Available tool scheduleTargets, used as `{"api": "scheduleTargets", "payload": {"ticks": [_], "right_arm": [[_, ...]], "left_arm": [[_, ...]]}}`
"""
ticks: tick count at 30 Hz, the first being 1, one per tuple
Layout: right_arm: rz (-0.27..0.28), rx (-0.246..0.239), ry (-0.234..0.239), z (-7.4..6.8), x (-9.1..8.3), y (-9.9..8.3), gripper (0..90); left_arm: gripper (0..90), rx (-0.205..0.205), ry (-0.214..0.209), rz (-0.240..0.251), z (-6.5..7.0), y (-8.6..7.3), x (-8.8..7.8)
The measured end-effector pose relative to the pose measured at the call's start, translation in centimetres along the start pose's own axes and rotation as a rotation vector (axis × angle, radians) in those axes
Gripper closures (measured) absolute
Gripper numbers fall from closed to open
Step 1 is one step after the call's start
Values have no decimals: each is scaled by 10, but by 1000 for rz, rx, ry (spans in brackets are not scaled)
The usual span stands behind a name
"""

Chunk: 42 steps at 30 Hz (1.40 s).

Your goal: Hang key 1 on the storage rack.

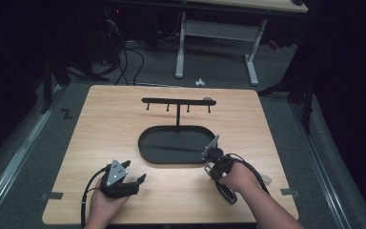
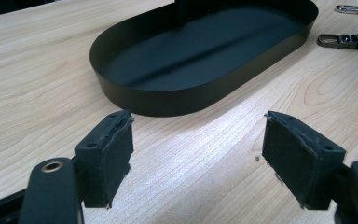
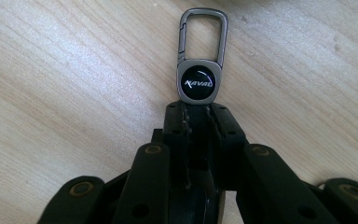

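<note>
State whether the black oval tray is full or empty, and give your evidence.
Empty. In the left gripper view the black oval tray shows a bare dark floor; just the hook stand's post rises from its far side.

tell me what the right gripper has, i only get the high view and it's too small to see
Observer: The right gripper is shut on a grey metal keychain clip with a round black badge; its carabiner loop sticks out past the jaw tips.
Operator: is the clip off the table
Observer: Cannot tell; the right gripper view has it against the light wooden table, with no clear gap.
Operator: and the left one
Observer: The left gripper is open with nothing between its pads, pointed at the near wall of the black oval metal tray.
Operator: anything in the tray
Observer: Its floor looks bare apart from the black upright post of the hook rack.
</note>
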State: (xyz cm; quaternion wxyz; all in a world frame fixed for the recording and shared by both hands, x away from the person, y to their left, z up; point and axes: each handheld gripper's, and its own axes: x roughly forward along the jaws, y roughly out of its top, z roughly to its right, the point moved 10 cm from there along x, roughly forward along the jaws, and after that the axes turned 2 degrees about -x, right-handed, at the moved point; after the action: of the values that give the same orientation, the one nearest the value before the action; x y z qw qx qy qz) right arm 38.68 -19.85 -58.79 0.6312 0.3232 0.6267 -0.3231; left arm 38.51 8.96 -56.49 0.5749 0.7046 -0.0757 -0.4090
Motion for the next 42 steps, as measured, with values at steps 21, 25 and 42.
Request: {"api": "scheduleTargets", "payload": {"ticks": [21, 25, 42], "right_arm": [[12, -44, -5, -2, -2, -2, 808], [28, -50, 5, 0, -14, -4, 807], [129, -16, 7, 9, -64, -17, 807]], "left_arm": [[251, 3, 3, -2, 0, 0, 0], [251, 5, 0, -7, 0, -1, 1], [250, 11, -2, -3, 3, 0, 3]]}}
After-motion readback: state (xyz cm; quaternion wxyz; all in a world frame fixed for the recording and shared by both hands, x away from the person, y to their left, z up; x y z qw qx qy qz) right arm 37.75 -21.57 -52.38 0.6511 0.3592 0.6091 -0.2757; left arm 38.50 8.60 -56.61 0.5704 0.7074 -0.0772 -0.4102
